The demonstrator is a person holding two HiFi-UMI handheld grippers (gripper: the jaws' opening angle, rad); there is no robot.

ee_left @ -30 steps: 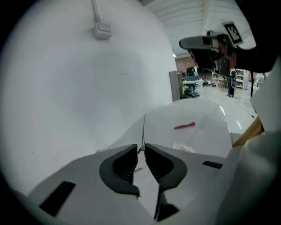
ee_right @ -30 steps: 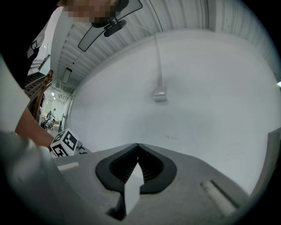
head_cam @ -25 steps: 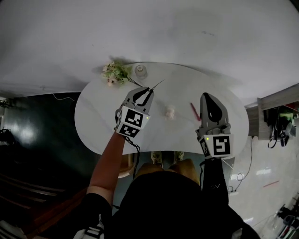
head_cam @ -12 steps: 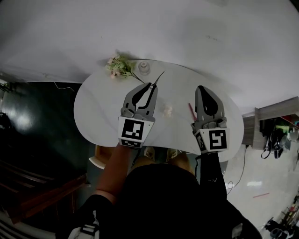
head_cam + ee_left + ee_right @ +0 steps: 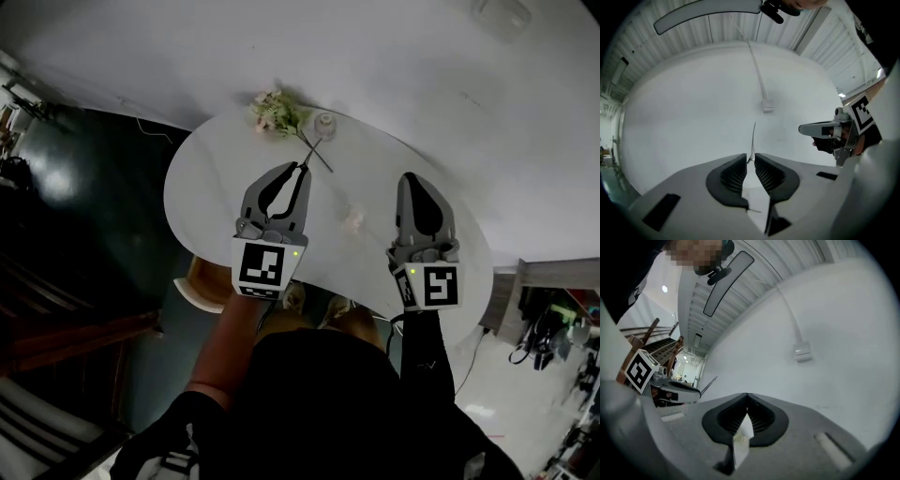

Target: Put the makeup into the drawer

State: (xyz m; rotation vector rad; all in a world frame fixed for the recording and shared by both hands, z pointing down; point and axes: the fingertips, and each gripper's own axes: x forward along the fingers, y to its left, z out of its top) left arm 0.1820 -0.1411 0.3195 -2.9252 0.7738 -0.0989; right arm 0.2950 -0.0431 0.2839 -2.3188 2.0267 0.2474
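Two claws are up over the white table, both pointing level at a plain wall.

- Left claw: jaws nearly together, pinched on a thin dark makeup stick. The stick juts out past the tips. The grip sits low on it, with only a sliver between the pads.
- Right claw: jaws closed tip to tip, nothing held.
- On the table: a small pink item between the two claws, probably more makeup. At the far edge are a bunch of flowers and a small glass jar beside it.
- A tan shape with a white rim shows below the table's near left edge. I cannot tell whether it is the drawer.

Step in hand, as I read it: the first piece of makeup is gripped and being carried, not yet stowed. The pink item has not been picked up.

The next move calls for:
- Finding the drawer, which is likely under the near edge and out of clear sight.
- Turning the left claw down and toward the body.
- Keeping the pinch steady, since so slim a stick could swivel or slip.
- Using the free right claw to pull the drawer open if it is closed.
- Letting go only once the stick is over the drawer's inside.
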